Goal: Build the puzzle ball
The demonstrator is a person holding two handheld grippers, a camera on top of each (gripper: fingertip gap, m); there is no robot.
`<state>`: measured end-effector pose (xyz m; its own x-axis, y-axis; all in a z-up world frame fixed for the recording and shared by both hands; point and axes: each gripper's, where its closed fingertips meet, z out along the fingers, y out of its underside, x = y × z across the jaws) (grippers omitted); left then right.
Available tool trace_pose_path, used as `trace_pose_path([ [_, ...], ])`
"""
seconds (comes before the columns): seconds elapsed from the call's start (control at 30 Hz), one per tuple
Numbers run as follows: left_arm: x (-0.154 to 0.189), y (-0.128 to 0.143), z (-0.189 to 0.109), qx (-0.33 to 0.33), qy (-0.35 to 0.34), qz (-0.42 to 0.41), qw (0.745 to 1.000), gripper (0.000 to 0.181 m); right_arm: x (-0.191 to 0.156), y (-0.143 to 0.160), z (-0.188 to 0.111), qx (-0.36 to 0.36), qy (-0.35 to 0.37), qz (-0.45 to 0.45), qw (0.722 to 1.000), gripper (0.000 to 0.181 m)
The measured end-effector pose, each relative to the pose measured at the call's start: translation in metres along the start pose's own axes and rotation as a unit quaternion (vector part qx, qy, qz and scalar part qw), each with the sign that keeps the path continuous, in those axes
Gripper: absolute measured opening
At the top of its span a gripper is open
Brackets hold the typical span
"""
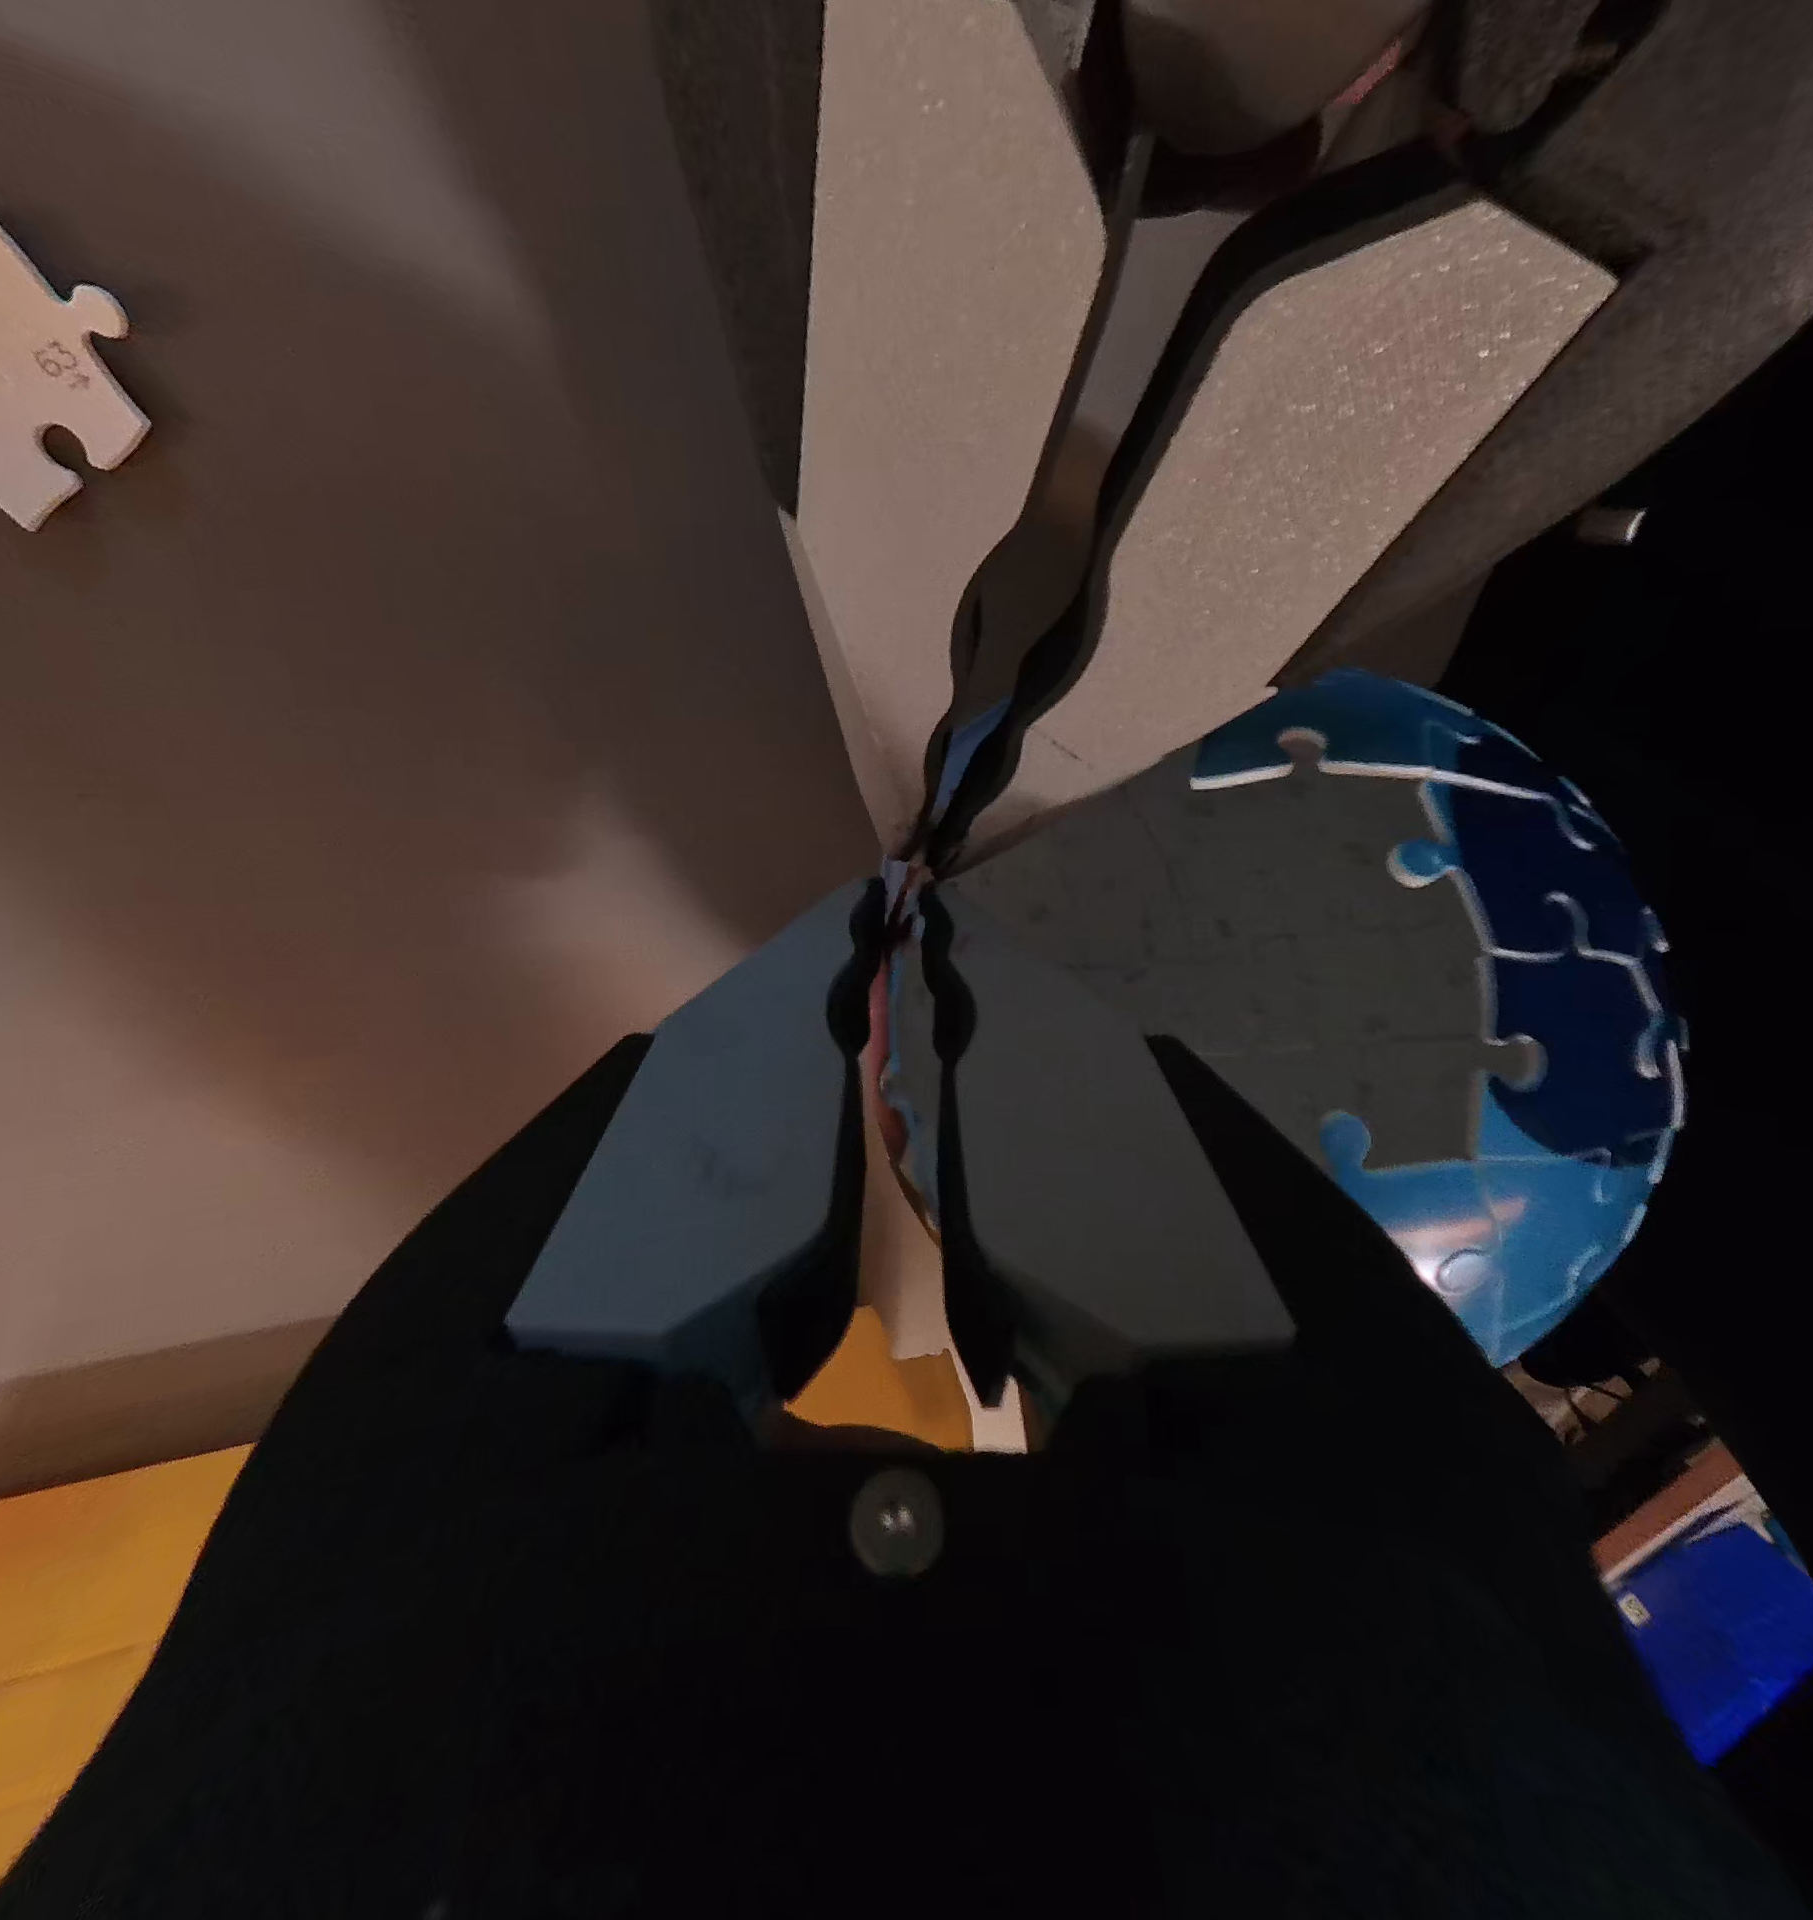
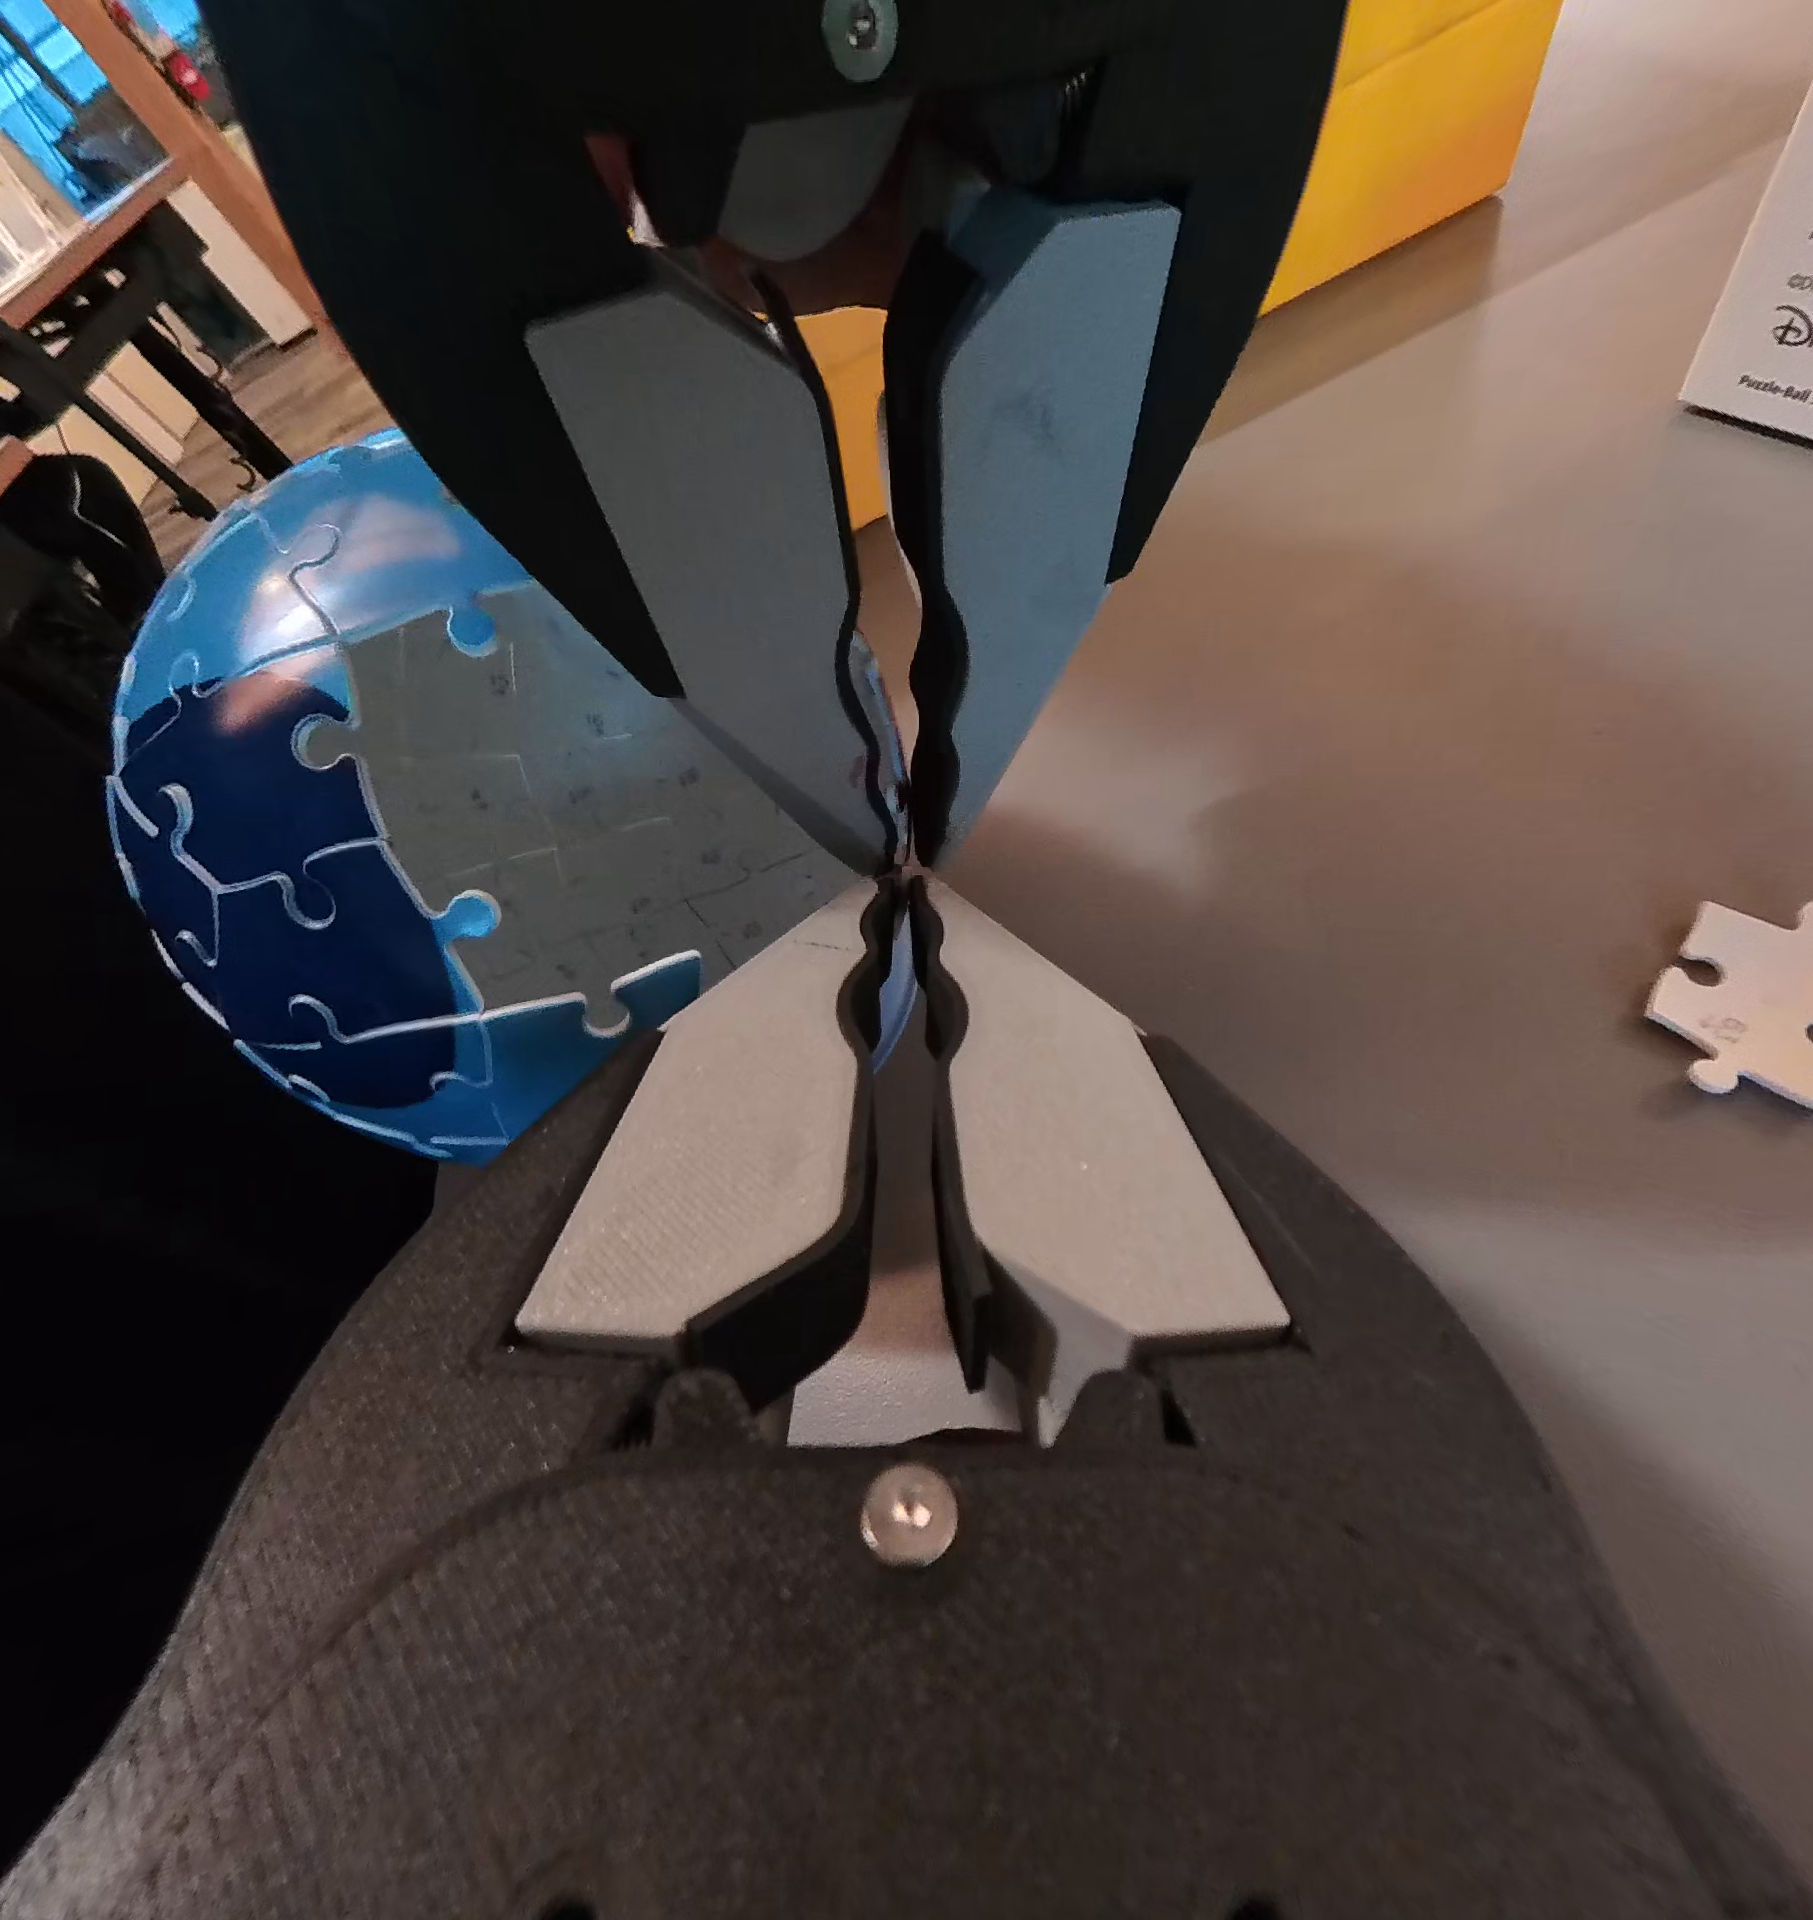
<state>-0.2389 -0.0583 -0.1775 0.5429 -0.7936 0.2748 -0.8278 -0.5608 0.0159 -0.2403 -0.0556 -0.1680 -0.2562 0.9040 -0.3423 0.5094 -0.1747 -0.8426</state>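
Both grippers are meeting tip to tip on the rim of the half-built puzzle ball (image 2: 289,831), which is being held up off the grey table (image 2: 1401,727). The left gripper (image 1: 897,925), with its blue-grey fingers (image 1: 715,1153), is pinching the edge of the ball's shell, jaws nearly closed with only the thin curved wall between them. The right gripper (image 2: 904,914), with pale grey fingers (image 2: 715,1143), is coming at that same rim from the opposite side; its jaws are also almost closed, clamping on the shell's edge or a piece there, though I cannot tell which.

The ball is an open bowl of joined blue pieces, dark blue and lighter blue outside, dull grey inside, and it is hanging to one side of the two tips. Well apart from the ball, a loose puzzle piece (image 2: 1759,1023) is lying grey side up on the table. Farther from the ball, a white printed box (image 2: 1785,260) is standing on the table, and a yellow block (image 2: 1401,114) is sitting beyond it.
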Motion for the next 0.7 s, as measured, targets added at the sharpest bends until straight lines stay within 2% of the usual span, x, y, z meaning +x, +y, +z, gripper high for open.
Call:
trace_pose_path([
  [0.13,0.001,0.001,0.000,-0.001,-0.006,0.008,1.000,0.003,-0.003,0.000,-0.002,-0.001,-0.016,0.009,1.000,0.001],
  [0.37,0.001,0.002,0.000,0.000,-0.013,0.017,1.000,0.003,-0.003,0.000,-0.004,-0.017,-0.062,0.052,0.997,0.023],
  [0.7,0.001,0.000,-0.002,0.018,-0.017,0.019,1.000,0.003,0.003,0.012,0.008,-0.065,-0.105,0.137,0.983,0.027],
])
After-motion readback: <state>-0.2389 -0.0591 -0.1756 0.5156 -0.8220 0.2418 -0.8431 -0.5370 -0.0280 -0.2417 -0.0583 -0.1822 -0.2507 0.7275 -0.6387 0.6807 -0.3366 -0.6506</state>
